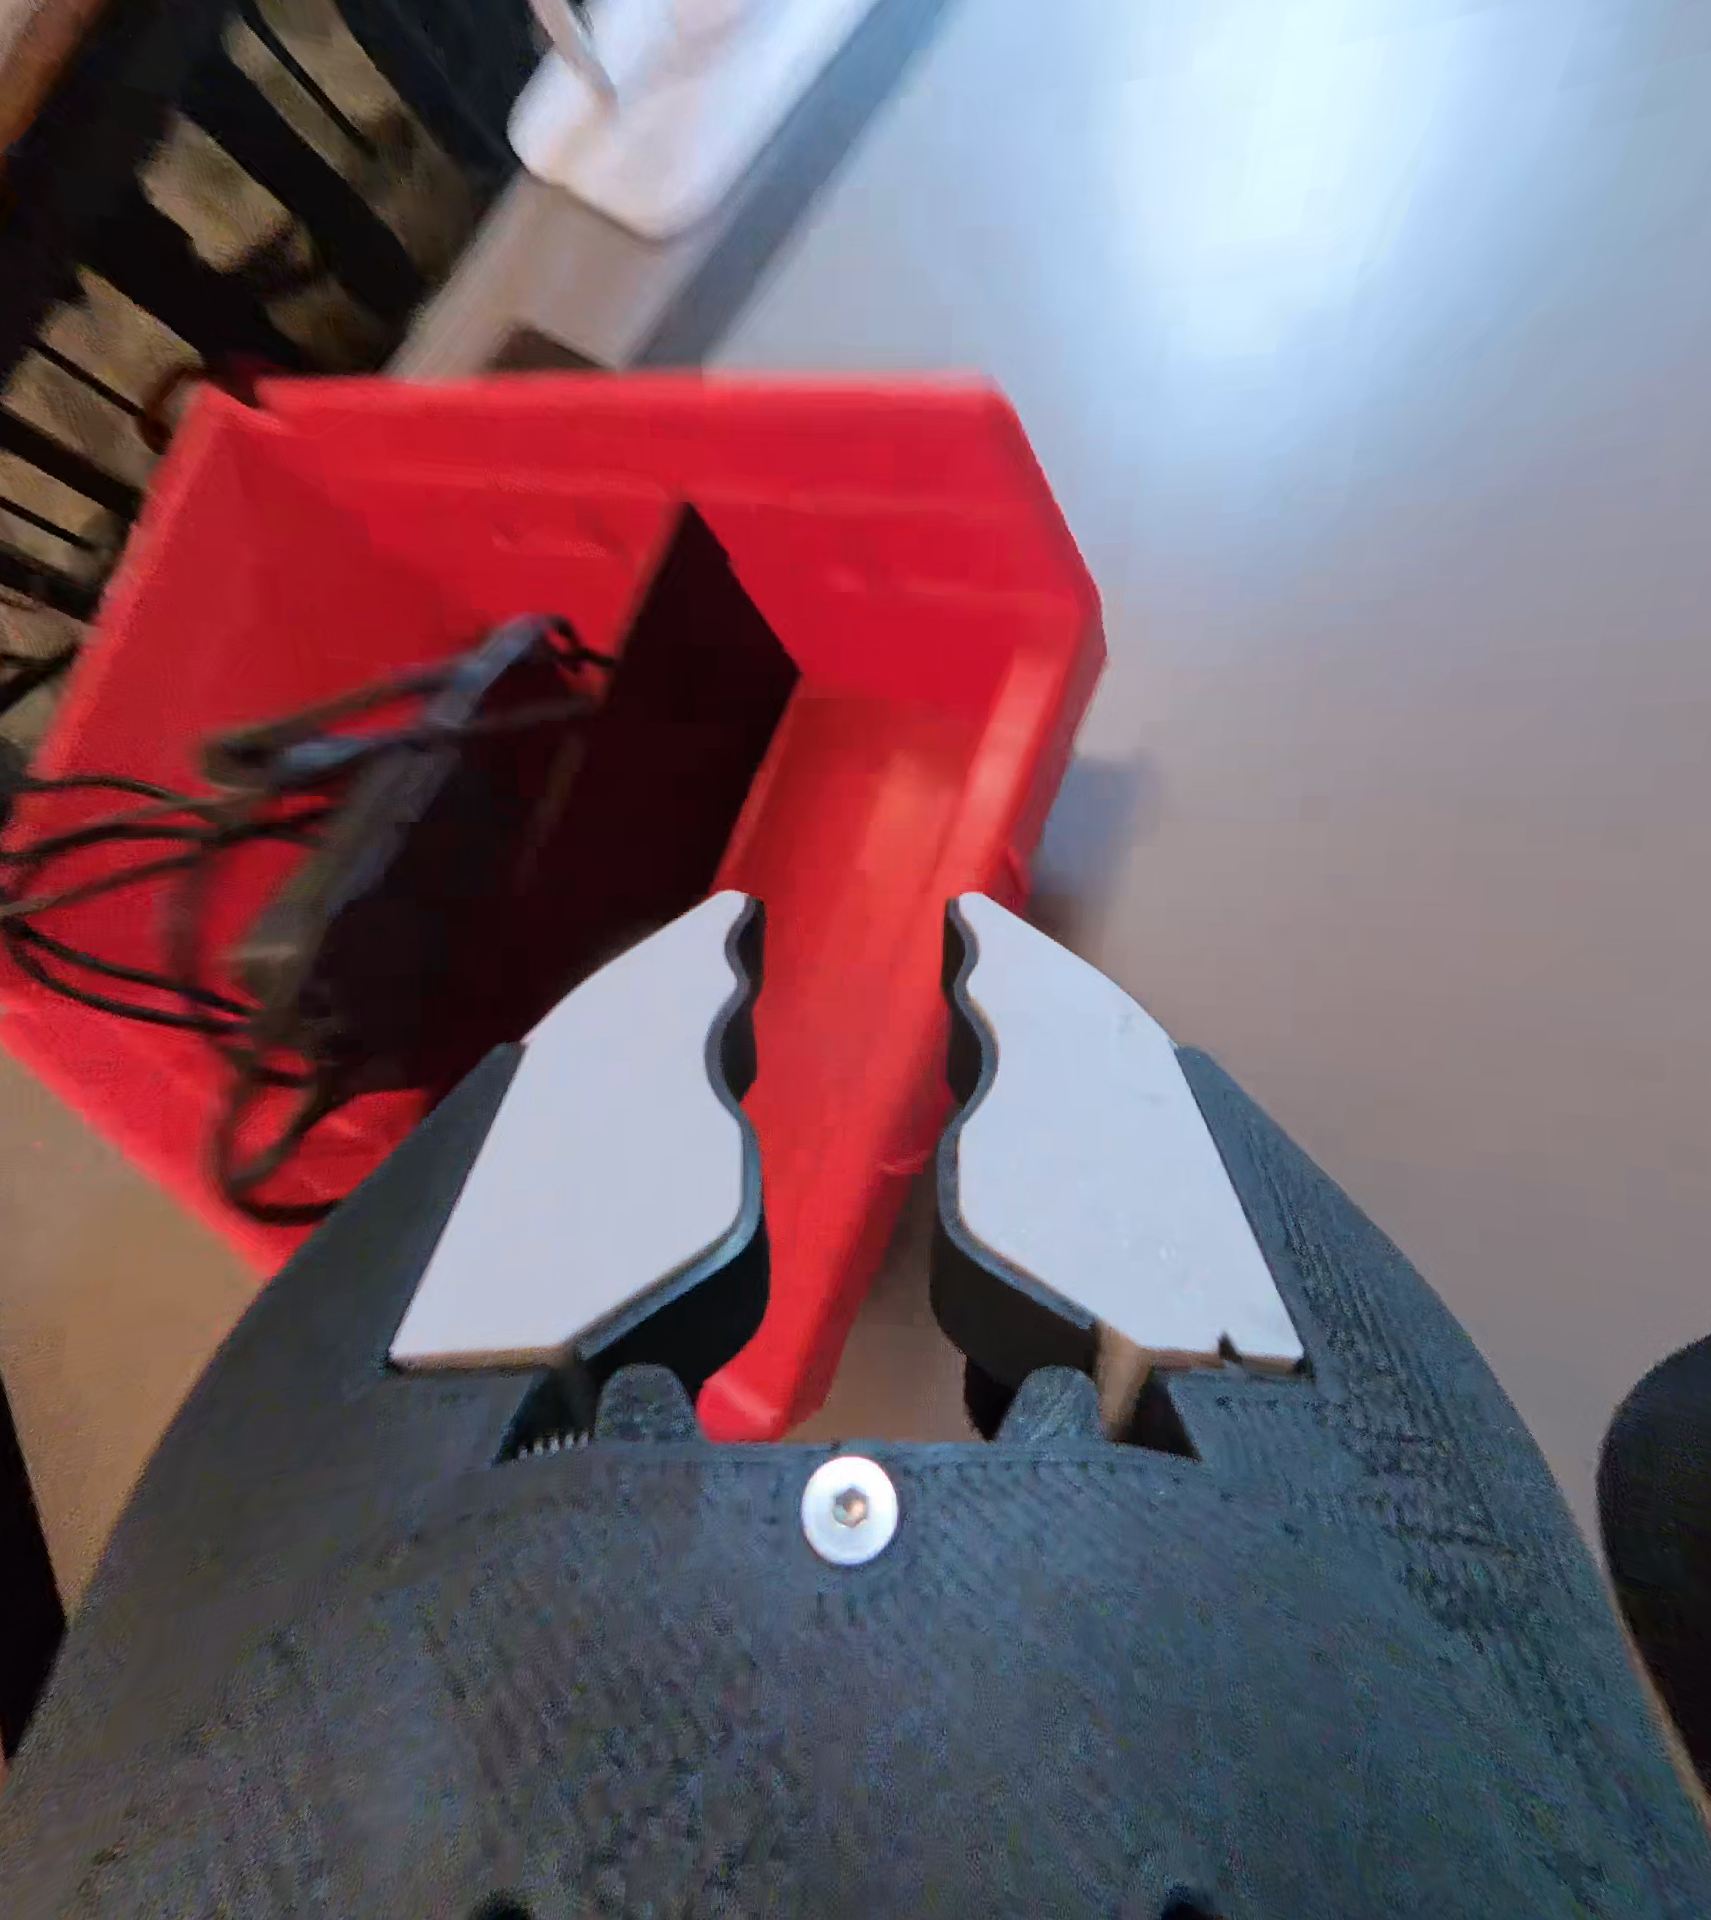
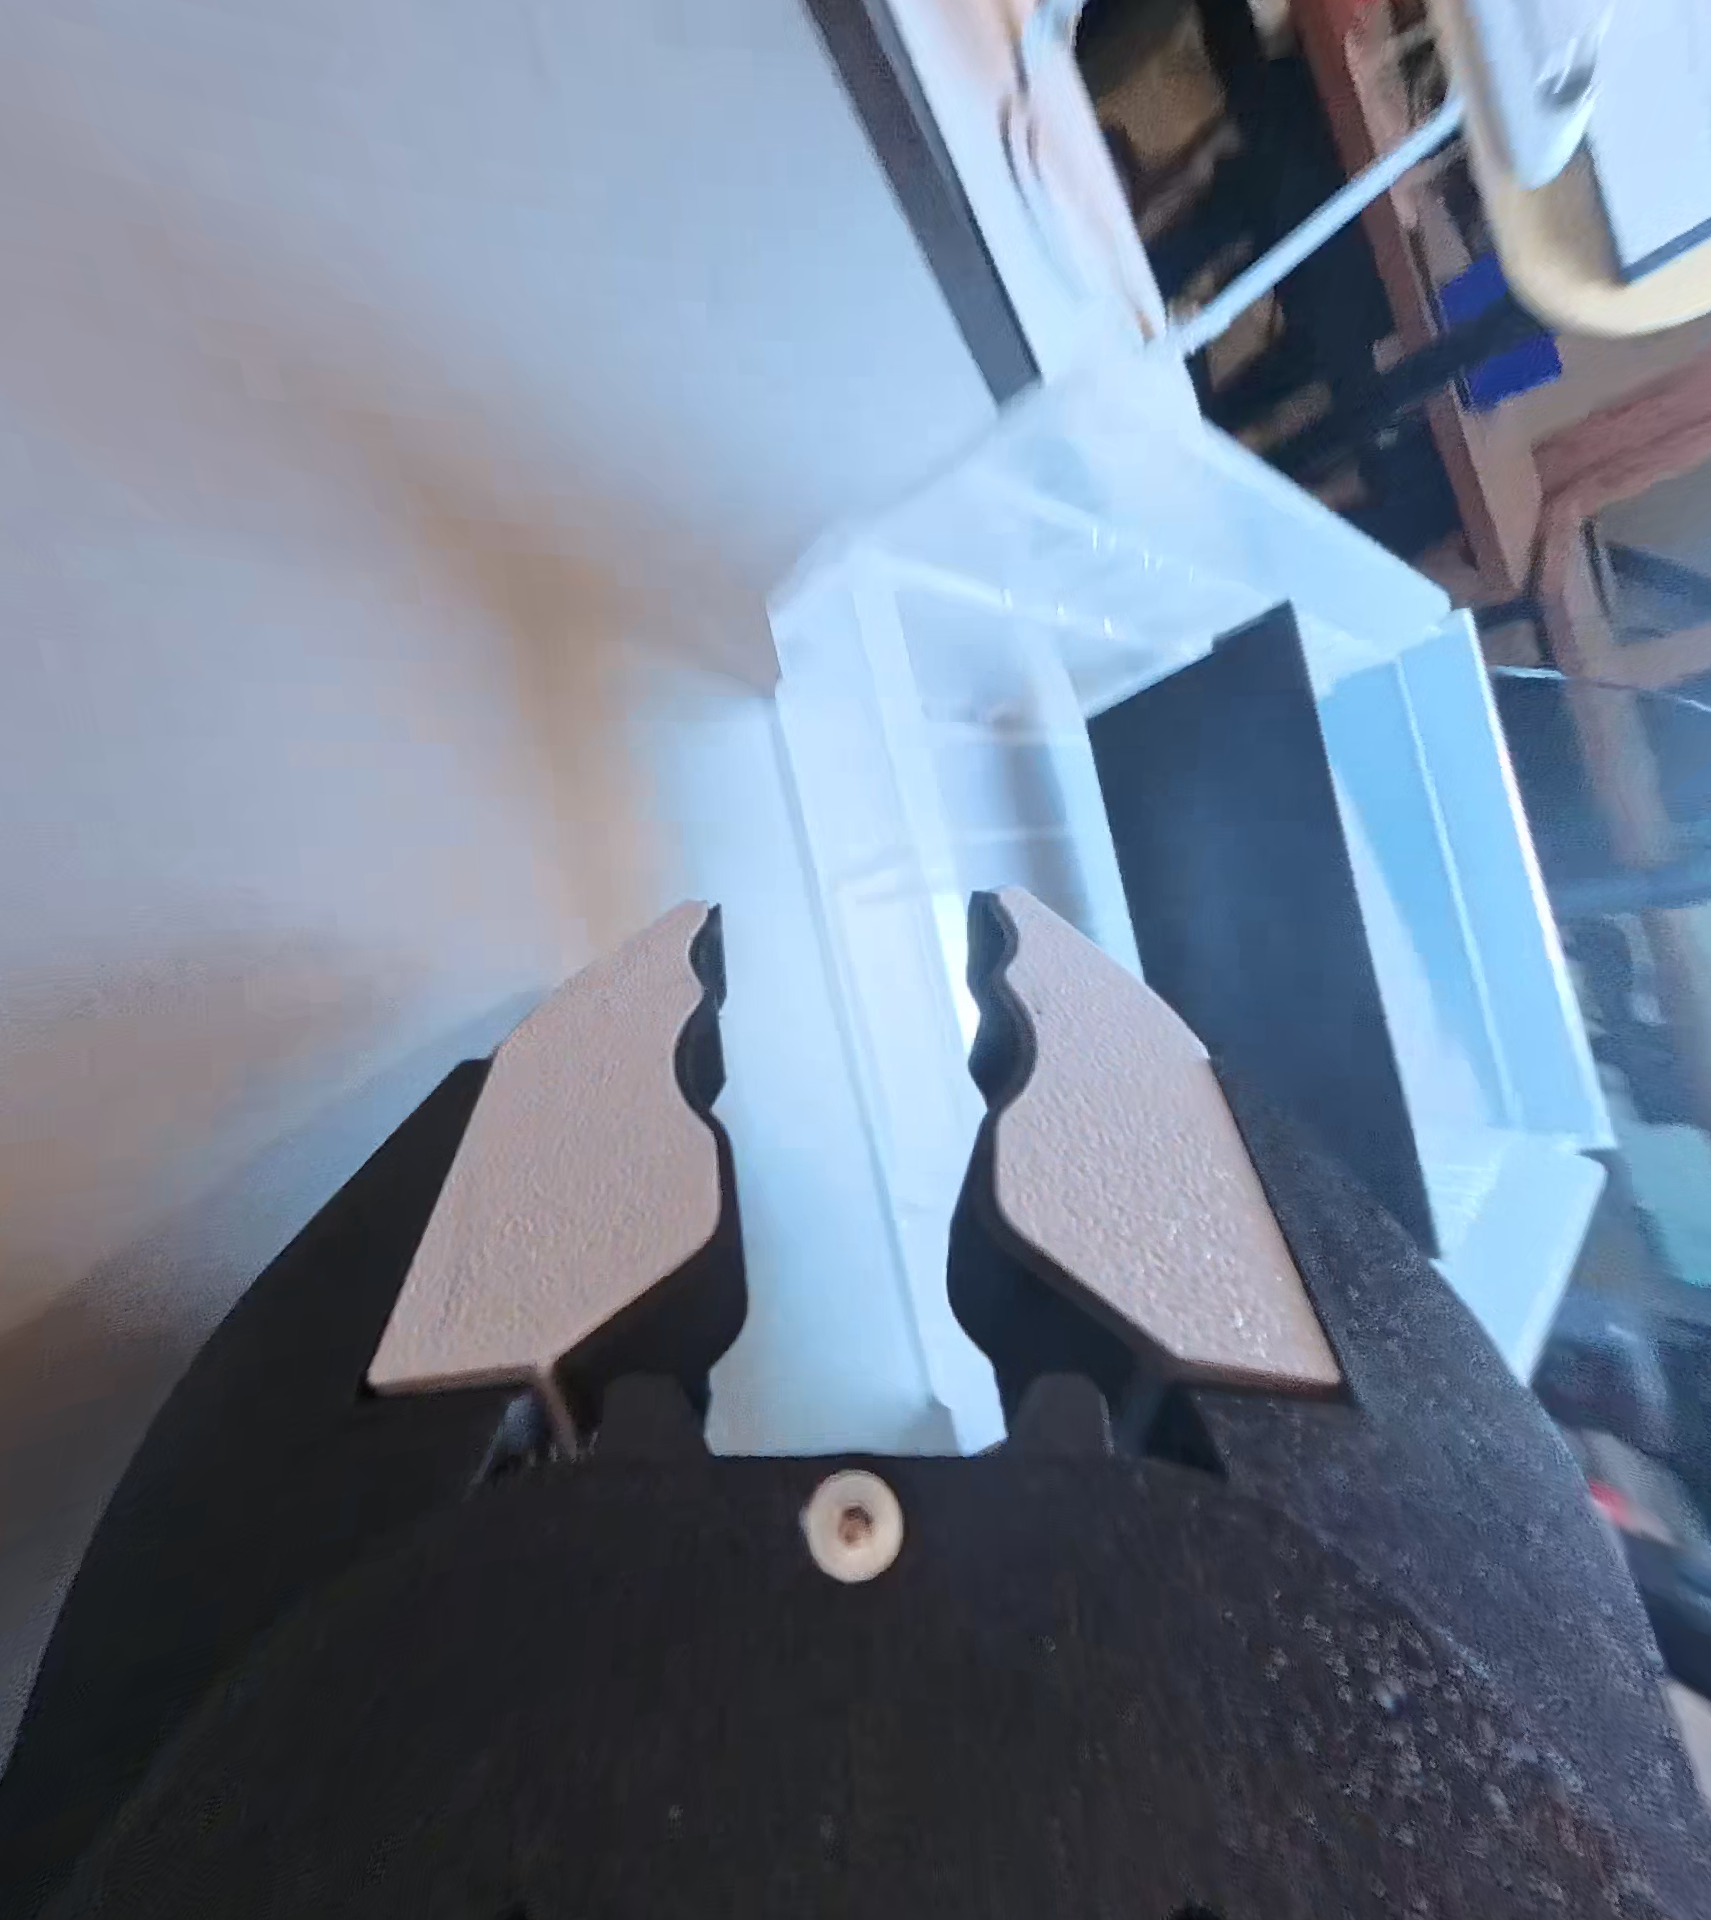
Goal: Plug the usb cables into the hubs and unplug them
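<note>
In the left wrist view a red holder point(image 1: 539, 582) stands on the pale table with a black hub point(image 1: 622, 790) upright inside it. Several black cables point(image 1: 207, 914) run from the hub's left side off the left edge. My left gripper point(image 1: 849, 914) is open, its jaws straddling the holder's right wall point(image 1: 861, 1039). In the right wrist view a white translucent holder point(image 2: 1121, 540) holds another black hub point(image 2: 1235, 914). My right gripper point(image 2: 846, 920) is open, its jaws either side of the holder's left wall point(image 2: 861, 1091). No cable shows there.
The pale table point(image 1: 1402, 623) stretches to the right of the red holder. A white object point(image 1: 643, 135) lies at its far edge, dark chair legs point(image 1: 155, 260) beyond. In the right wrist view wooden furniture point(image 2: 1609, 520) and clutter lie past the table's right edge. The gap from one gripper's tips to the other's is roughly 45 cm.
</note>
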